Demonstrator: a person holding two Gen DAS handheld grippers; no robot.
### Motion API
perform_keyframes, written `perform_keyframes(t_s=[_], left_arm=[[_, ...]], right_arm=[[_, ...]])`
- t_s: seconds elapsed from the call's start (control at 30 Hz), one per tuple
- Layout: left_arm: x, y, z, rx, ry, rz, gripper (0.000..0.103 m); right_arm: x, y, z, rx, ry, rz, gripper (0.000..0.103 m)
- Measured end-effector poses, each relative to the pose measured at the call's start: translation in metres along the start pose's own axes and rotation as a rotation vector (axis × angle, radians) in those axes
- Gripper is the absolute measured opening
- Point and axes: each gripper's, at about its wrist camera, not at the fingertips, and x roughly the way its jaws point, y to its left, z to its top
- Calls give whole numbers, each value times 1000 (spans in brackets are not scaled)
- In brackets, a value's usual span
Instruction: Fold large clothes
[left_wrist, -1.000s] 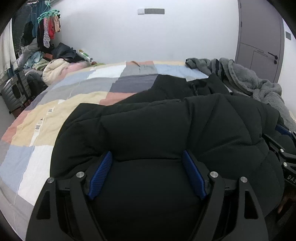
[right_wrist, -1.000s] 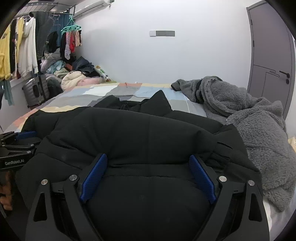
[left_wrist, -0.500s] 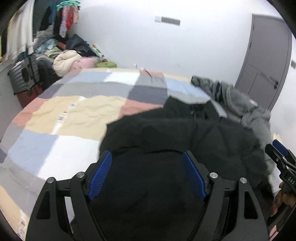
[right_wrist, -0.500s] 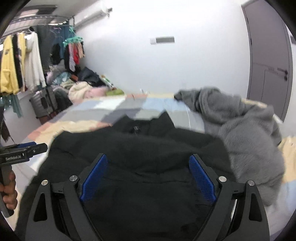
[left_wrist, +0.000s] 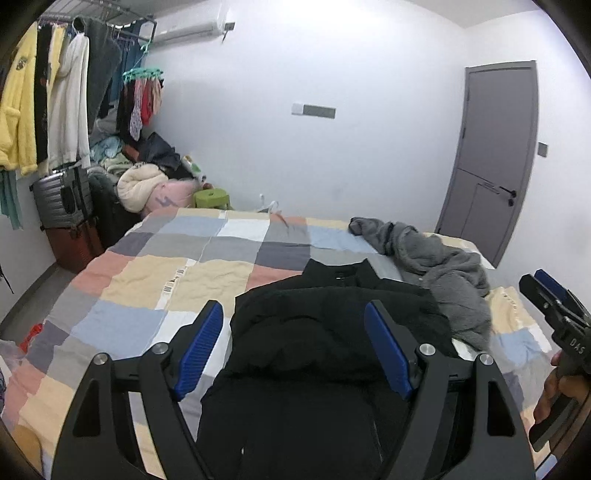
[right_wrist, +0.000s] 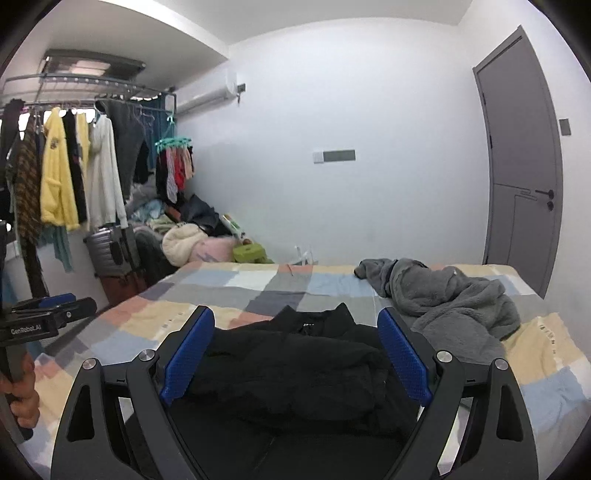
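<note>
A black padded jacket (left_wrist: 332, 332) lies folded on the patchwork bed (left_wrist: 177, 280), collar toward the far wall; it also shows in the right wrist view (right_wrist: 295, 362). My left gripper (left_wrist: 293, 347) is open and empty, raised above and behind the jacket. My right gripper (right_wrist: 295, 358) is open and empty too, held back from the jacket. Each gripper shows in the other's view, the right one (left_wrist: 554, 306) at the right edge and the left one (right_wrist: 44, 314) at the left edge.
A grey fleece garment (left_wrist: 436, 266) lies crumpled on the bed's right side, close to the jacket. A clothes rack (right_wrist: 66, 166), a suitcase (left_wrist: 62, 195) and a clothes pile (left_wrist: 147, 177) stand along the left wall. A grey door (left_wrist: 491, 158) is at the right.
Both grippers have let go of the jacket and pulled back and up from it. The jacket now lies lower and smaller in both views, folded on the bed.
</note>
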Motion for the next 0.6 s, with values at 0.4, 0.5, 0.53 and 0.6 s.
perform_keyframes(t_s=[0.4, 0.5, 0.53, 0.6], left_arm=[[-48, 14, -58, -28, 154, -110, 79], [-45, 29, -75, -57, 230, -154, 79], [-44, 36, -82, -69, 260, -167, 79], [-33, 54, -97, -92, 330, -188, 79]], right_arm=[[-69, -52, -47, 153, 243, 31, 90], [-80, -74, -66, 191, 327, 51, 90], [-84, -80, -73, 201, 352, 62, 90], [-87, -93, -85, 224, 412, 85, 90]])
